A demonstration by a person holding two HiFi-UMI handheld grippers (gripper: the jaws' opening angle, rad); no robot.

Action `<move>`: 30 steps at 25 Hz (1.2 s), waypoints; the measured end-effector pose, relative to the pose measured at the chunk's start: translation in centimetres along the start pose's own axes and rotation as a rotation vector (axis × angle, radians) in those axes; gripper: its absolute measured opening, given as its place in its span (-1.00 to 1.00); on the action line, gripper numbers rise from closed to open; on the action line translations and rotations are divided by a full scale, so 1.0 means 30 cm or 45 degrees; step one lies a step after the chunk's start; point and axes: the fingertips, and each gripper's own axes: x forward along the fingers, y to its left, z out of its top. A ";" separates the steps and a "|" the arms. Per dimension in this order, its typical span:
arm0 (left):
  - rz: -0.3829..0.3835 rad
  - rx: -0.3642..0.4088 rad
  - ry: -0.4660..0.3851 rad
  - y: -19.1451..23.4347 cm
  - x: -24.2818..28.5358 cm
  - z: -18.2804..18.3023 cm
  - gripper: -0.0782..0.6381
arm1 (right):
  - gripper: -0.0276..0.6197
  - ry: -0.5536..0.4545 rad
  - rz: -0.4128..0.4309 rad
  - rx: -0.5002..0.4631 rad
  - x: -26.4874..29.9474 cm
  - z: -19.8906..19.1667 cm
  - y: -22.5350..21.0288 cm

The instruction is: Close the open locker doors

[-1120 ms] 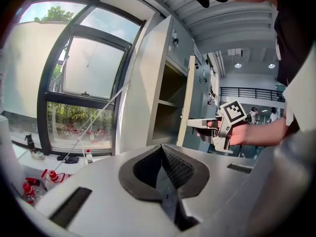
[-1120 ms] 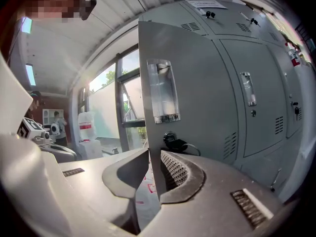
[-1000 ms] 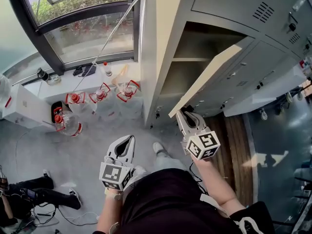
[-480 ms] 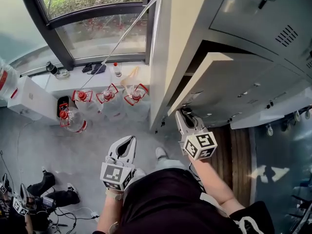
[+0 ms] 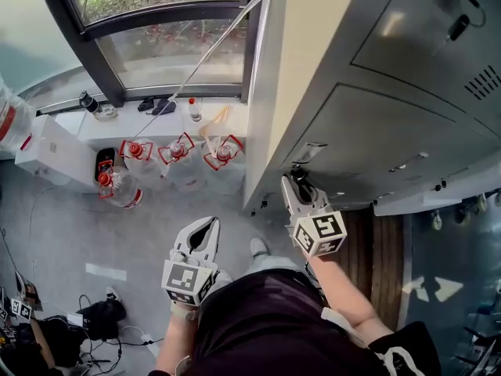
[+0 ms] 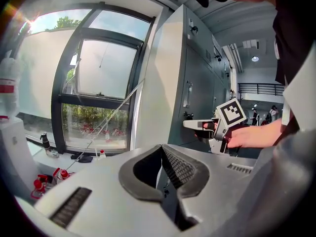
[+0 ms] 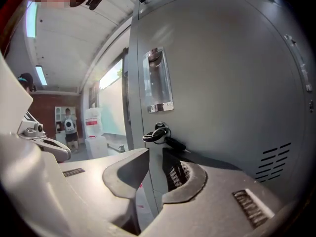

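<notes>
The grey locker door (image 5: 376,147) lies almost flush with the locker bank. It has a recessed handle (image 7: 159,80) and a key with a ring (image 7: 157,134) in its lock. My right gripper (image 5: 296,180) is at the door's free edge just below the key. That edge runs between its jaws (image 7: 157,154), and the pads are closed on it. My left gripper (image 5: 210,221) hangs lower and to the left over the floor, away from the lockers. Its tips (image 6: 162,147) meet with nothing between them. From the left gripper view, the right gripper (image 6: 190,124) shows against the locker front.
Several red-capped water bottles (image 5: 176,159) stand on the floor under the window (image 5: 164,37). A white box (image 5: 47,151) is at the left, and cables and gear (image 5: 94,316) lie at the lower left. A pale panel (image 5: 415,200) juts from the lockers at the right.
The door has swung from wide open to nearly flush with the lockers. My right gripper went with its edge. The left gripper has stayed where it was.
</notes>
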 end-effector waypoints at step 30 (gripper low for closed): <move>-0.250 0.089 0.002 -0.185 -0.037 -0.049 -0.73 | -0.68 0.045 -0.101 0.031 -0.330 -0.096 0.119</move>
